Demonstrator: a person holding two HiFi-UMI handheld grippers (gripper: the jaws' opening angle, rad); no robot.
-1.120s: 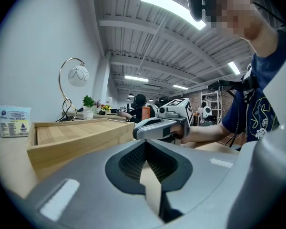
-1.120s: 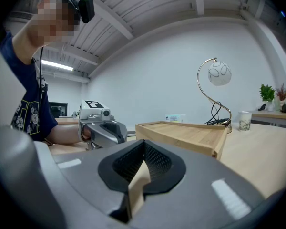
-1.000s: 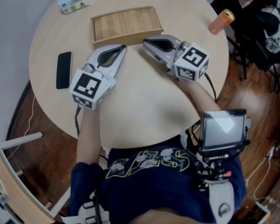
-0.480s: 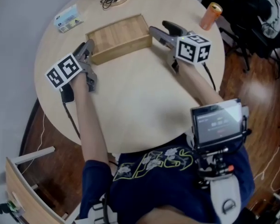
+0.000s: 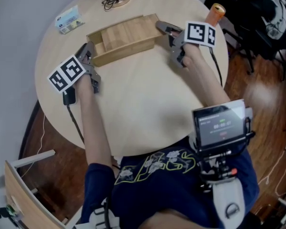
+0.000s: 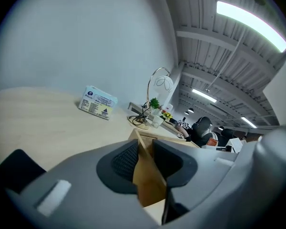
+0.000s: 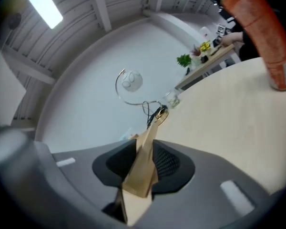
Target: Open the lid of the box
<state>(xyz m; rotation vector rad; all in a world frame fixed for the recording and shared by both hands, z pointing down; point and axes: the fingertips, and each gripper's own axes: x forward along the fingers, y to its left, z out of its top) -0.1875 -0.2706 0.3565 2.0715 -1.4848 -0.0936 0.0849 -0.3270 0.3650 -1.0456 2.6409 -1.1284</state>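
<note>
1. Toward the counter's [image 5: 133,109] far edge lies the wooden box [image 5: 126,50]. Its sliding lid [image 5: 128,30] is drawn rightward, uncovering a strip at the left end; contents cannot be made out.
2. At that left end, the left gripper's [image 5: 89,49] closing jaws clamp the box wall.
3. Opposite, the right gripper's [image 5: 163,28] closing jaws clamp the lid's end.
4. Near the counter's right edge stands an orange can [image 5: 214,14].

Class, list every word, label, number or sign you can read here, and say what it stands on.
Nothing reads clearly enough to quote.
Blue-and-white packet: print and a triangle sign, too small.
Chest screen: coloured figures, blurred.
Shirt: outlined lettering, illegible.
Marker cubes: black-and-white squares, no words.
Orange can: no legible print.
</note>
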